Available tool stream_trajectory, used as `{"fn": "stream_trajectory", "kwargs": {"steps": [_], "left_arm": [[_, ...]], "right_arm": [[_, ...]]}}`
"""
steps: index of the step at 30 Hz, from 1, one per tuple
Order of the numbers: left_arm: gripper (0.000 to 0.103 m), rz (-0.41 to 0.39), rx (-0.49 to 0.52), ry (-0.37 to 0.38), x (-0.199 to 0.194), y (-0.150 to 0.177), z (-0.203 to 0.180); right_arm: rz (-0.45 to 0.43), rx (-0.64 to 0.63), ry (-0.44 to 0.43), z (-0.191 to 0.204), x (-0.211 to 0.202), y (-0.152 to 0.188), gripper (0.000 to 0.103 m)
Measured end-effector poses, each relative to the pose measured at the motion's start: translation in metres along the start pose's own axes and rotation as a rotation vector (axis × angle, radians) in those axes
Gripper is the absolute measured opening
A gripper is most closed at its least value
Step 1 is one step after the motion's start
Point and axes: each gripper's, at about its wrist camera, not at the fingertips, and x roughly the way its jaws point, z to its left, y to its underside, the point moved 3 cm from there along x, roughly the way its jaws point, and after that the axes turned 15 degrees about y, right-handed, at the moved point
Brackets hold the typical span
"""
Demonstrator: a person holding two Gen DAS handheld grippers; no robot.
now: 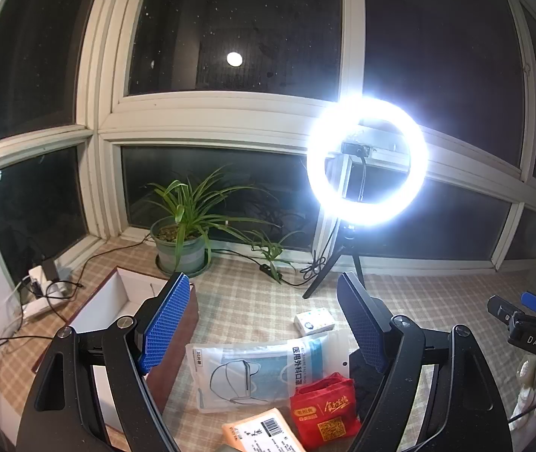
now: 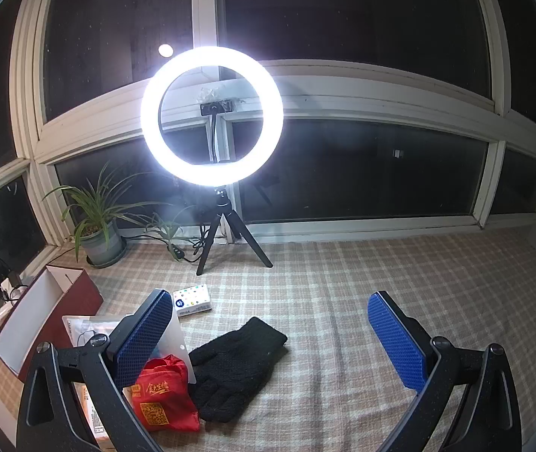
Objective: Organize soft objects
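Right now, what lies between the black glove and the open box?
In the right wrist view, the red pouch and the clear mask packet lie between the black glove and the open box, partly hidden by a finger of the right tongs.

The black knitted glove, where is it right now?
In the right wrist view, the black knitted glove lies low and centre-left on the checked cloth, beside the red fabric pouch.

Glaring ring light (image 2: 211, 115), dark windows, fisheye-warped edges
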Motion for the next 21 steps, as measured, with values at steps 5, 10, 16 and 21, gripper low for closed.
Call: {"fn": "stream_trajectory", "kwargs": {"steps": [5, 10, 16, 21], "left_arm": [[0.081, -0.001, -0.001, -0.001, 0.0004, 0.0, -0.0001], [0.081, -0.001, 0.001, -0.002, 0.0007, 0.0008, -0.0008], [0.081, 0.001, 0.0, 0.0, 0.0017, 0.0002, -0.0009], [0.081, 0.002, 0.002, 0.002, 0.0026, 0.0002, -0.0019]], "right_arm": [[0.007, -0.004, 0.0, 0.0013, 0.0029, 0.0019, 0.102], [0.011, -0.002, -0.003, 0.0008, 0.0031, 0.0022, 0.102], [0.006, -0.002, 0.004, -0.0005, 0.0038, 0.0008, 0.102], [0.002, -0.001, 0.01, -0.0017, 0.0037, 0.0006, 0.102]]}}
